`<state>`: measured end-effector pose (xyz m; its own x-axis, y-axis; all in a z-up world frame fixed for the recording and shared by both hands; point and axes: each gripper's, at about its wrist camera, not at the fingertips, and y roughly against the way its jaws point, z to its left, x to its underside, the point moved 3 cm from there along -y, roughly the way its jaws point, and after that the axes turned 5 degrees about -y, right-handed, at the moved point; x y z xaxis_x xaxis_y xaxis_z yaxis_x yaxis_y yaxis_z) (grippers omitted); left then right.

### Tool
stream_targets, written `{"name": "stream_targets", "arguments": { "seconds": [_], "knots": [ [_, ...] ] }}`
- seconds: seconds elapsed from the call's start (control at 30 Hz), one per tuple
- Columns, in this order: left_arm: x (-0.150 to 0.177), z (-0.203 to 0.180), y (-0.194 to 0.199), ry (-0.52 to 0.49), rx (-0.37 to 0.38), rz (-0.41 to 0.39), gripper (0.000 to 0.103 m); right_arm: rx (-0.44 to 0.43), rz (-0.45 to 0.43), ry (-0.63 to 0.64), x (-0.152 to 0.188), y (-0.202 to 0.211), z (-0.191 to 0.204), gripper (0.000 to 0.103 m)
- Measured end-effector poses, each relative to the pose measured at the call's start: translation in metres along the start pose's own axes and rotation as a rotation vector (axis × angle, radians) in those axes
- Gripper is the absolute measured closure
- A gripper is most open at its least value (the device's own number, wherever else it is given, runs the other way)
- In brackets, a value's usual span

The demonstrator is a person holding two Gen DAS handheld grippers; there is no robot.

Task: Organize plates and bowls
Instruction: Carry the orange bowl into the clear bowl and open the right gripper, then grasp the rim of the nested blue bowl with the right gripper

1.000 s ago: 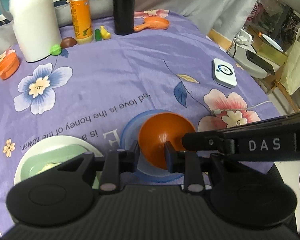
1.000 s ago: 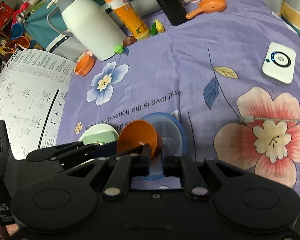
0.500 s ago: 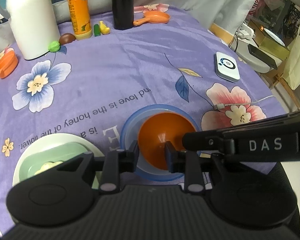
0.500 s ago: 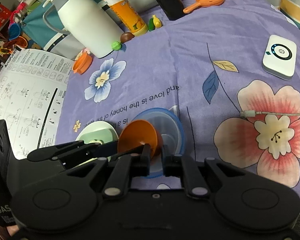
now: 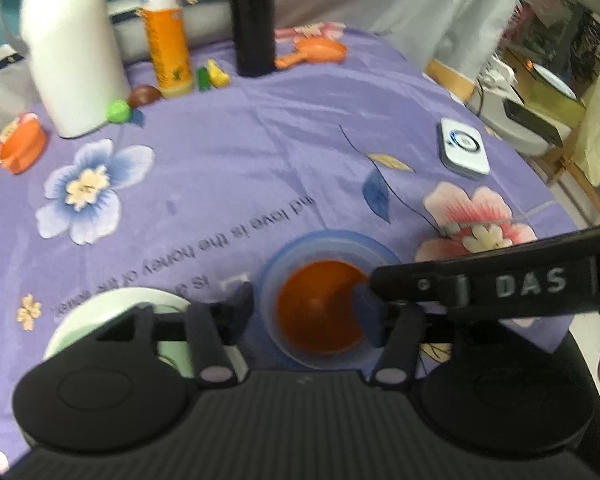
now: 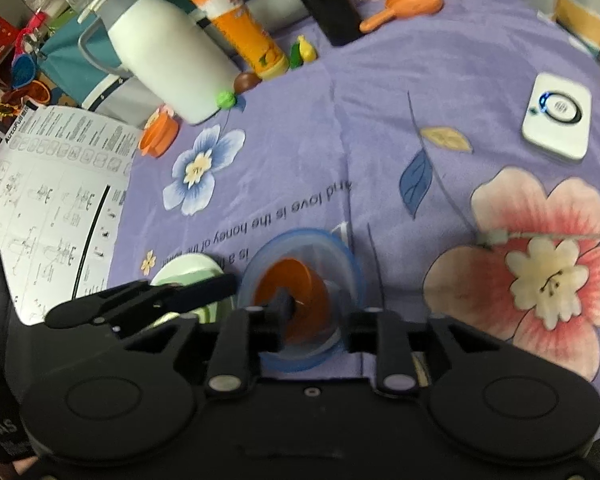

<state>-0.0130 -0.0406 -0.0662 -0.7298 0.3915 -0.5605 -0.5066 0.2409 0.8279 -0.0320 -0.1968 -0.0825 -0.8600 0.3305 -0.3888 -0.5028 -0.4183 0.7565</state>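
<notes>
Left wrist view: the orange bowl [image 5: 318, 312] is seen nested inside the blue bowl [image 5: 332, 248] on the table [image 5: 260, 152], which is covered by a purple flowered cloth. The left tongs [image 5: 306, 312] are spread wide around both bowls, gripping nothing. "DAS" is read on the right tool crossing in from 3 o'clock. At 9 o'clock of the bowls a green plate [image 5: 112, 300] is partly hidden. Upside-down print on the cloth reads "and love is the honey of the flower". In the right wrist view the right tongs [image 6: 312, 320] are likewise parted about the bowls. A white device [image 6: 556, 116] lies at 2 o'clock.
</notes>
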Motion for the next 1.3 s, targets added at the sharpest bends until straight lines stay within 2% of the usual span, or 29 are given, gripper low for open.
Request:
{"name": "stream_targets", "arguments": {
  "seconds": [0.03,0.07,0.1,0.13,0.17,0.2,0.27,0.47,0.73,0.97,1.17,1.3],
  "knots": [
    [-0.001,0.004,0.005,0.013,-0.005,-0.013,0.035,-0.003,-0.009,-0.003,-0.001,0.002,0.000,0.069],
    [-0.001,0.008,0.009,0.027,-0.009,-0.026,0.027,-0.008,-0.018,-0.008,-0.002,0.005,-0.001,0.060],
    [-0.001,0.013,0.013,0.043,-0.007,-0.040,0.015,-0.011,-0.030,-0.015,-0.003,0.009,-0.001,0.048],
    [0.000,0.017,0.018,0.060,-0.002,-0.055,0.008,-0.018,-0.051,-0.019,-0.004,0.014,-0.002,0.040],
    [0.001,0.022,0.022,0.080,0.005,-0.072,0.000,-0.024,-0.070,-0.020,-0.005,0.018,-0.002,0.024],
    [0.003,0.026,0.024,0.092,0.006,-0.080,0.000,-0.028,-0.087,-0.020,-0.007,0.023,-0.002,0.010],
    [0.005,0.032,0.025,0.106,0.002,-0.073,0.000,-0.025,-0.110,-0.027,-0.009,0.029,-0.003,0.001],
    [0.016,0.043,0.022,0.141,-0.012,-0.053,0.000,-0.011,-0.076,-0.074,-0.005,0.026,-0.006,0.000],
    [0.020,0.040,0.025,0.105,-0.028,-0.078,0.000,0.030,-0.070,-0.074,0.009,0.022,-0.009,0.000],
    [0.023,0.042,0.017,0.096,0.009,-0.078,0.000,0.062,-0.057,-0.080,0.011,0.018,-0.011,0.000],
    [0.020,0.043,0.006,0.055,0.006,-0.078,0.000,0.121,-0.089,-0.058,0.011,0.017,-0.012,0.000],
    [0.017,0.041,-0.001,0.042,0.016,-0.076,0.000,0.142,-0.070,-0.070,0.010,0.010,-0.015,0.000]
  ]
}}
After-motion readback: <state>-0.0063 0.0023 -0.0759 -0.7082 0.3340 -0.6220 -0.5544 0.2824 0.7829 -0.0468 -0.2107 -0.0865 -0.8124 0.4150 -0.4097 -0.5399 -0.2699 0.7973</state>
